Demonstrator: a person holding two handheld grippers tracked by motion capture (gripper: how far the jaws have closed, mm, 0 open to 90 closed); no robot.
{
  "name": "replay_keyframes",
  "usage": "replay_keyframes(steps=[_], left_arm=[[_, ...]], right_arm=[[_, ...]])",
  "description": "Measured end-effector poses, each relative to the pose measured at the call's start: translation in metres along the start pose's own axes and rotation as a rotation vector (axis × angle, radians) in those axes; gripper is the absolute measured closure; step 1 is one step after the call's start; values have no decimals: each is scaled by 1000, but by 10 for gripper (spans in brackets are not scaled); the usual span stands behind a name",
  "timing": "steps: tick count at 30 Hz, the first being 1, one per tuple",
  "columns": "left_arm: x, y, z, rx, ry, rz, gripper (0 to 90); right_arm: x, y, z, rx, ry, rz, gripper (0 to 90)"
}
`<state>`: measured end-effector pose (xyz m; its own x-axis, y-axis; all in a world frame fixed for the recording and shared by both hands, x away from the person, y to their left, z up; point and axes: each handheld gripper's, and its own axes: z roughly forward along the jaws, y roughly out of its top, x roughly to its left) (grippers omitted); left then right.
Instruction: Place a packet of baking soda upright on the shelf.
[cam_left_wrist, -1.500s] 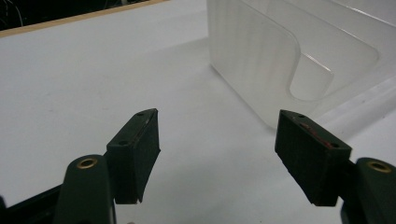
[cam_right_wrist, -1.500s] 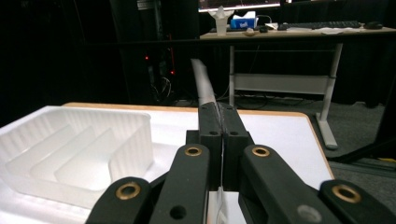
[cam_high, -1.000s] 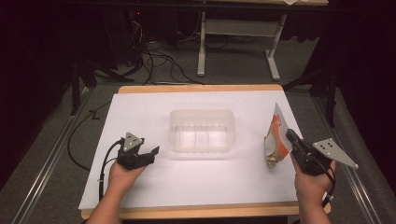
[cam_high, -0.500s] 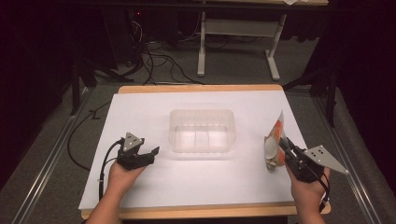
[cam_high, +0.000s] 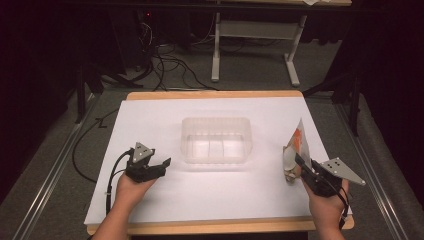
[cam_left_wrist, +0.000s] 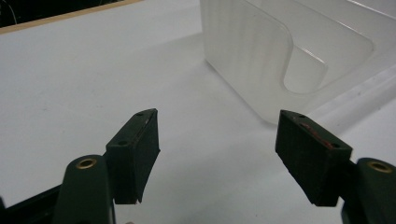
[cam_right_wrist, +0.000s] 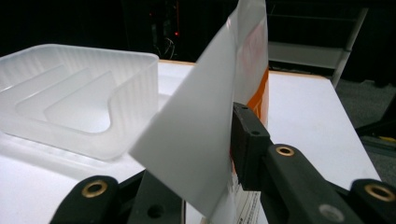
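Note:
A white and orange snack packet (cam_high: 298, 142) stands tilted on the right side of the white table (cam_high: 225, 197). My right gripper (cam_high: 299, 163) is around its lower part. In the right gripper view the packet (cam_right_wrist: 205, 135) sits between the jaws, one black pad (cam_right_wrist: 247, 140) beside its orange side, the other hidden behind the white flap. The jaws have just been opening and stand loosely about the packet. My left gripper (cam_high: 162, 164) rests on the left of the table, open and empty (cam_left_wrist: 217, 140). A clear plastic container (cam_high: 216, 121) sits between the two.
In the left gripper view the container (cam_left_wrist: 243, 70) is just ahead and to the right of the jaws. It lies left of the packet in the right gripper view (cam_right_wrist: 70, 51). Cables and a white table frame (cam_high: 252, 30) lie on the dark floor beyond.
My right hand has come down with the packet, whose bottom now rests on the table. The left hand has kept still.

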<state>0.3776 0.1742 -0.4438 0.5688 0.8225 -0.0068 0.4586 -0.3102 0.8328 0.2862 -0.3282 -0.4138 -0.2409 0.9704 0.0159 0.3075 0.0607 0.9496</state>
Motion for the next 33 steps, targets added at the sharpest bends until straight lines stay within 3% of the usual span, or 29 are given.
replay_keyframes(steps=[3, 7, 16, 33], left_arm=[[0, 0, 0, 2, -2, 1, 307], [-1, 0, 1, 0, -1, 3, 307], [-1, 0, 0, -3, 1, 6, 307], [-3, 1, 1, -12, -5, 18, 308]], right_arm=[[-1, -1, 1, 11, 5, 8, 795], [-1, 0, 2, 16, 2, -9, 897], [-11, 7, 0, 20, -66, -16, 900], [-14, 18, -10, -24, -74, -46, 900]])
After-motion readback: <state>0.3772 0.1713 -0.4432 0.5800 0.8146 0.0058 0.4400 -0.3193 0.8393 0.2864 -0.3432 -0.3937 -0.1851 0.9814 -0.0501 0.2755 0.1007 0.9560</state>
